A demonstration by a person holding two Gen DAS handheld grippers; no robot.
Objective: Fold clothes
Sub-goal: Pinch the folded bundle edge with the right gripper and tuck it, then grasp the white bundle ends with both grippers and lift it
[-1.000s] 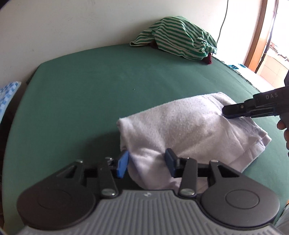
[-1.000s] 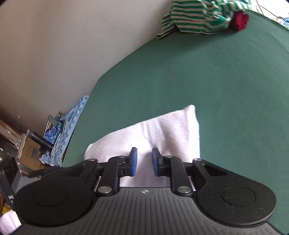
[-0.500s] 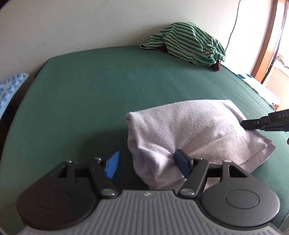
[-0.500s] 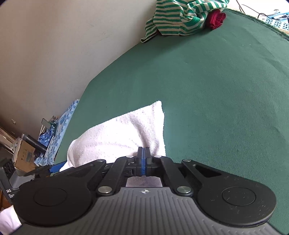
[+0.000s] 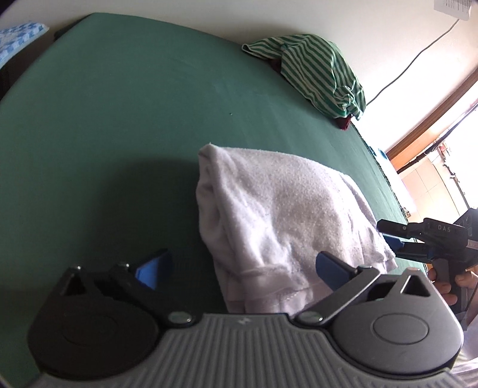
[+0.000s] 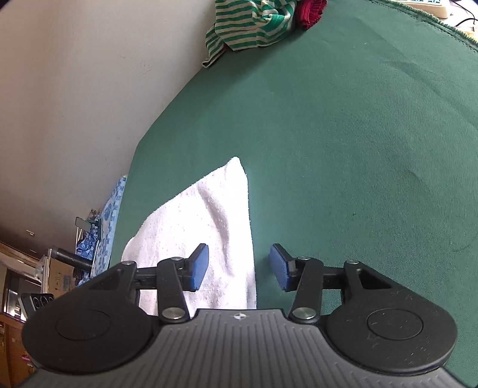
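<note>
A folded white towel (image 5: 283,215) lies on the green table cover (image 5: 119,104). It also shows in the right wrist view (image 6: 203,215). My left gripper (image 5: 239,268) is open, its blue pads wide apart on either side of the towel's near end, holding nothing. My right gripper (image 6: 239,268) is open over the towel's other end, one pad above the cloth and one above the green cover. In the left wrist view the right gripper (image 5: 388,238) sits at the towel's right edge with its jaws apart.
A striped green and white garment (image 5: 313,68) with a dark red cloth (image 6: 309,12) under it lies at the table's far edge by the wall. A blue patterned cloth (image 6: 104,235) and clutter sit off the table's side.
My left gripper opened wider and drew back off the towel's end. My right gripper shut half a second ago and has since opened. The towel stays folded on the table.
</note>
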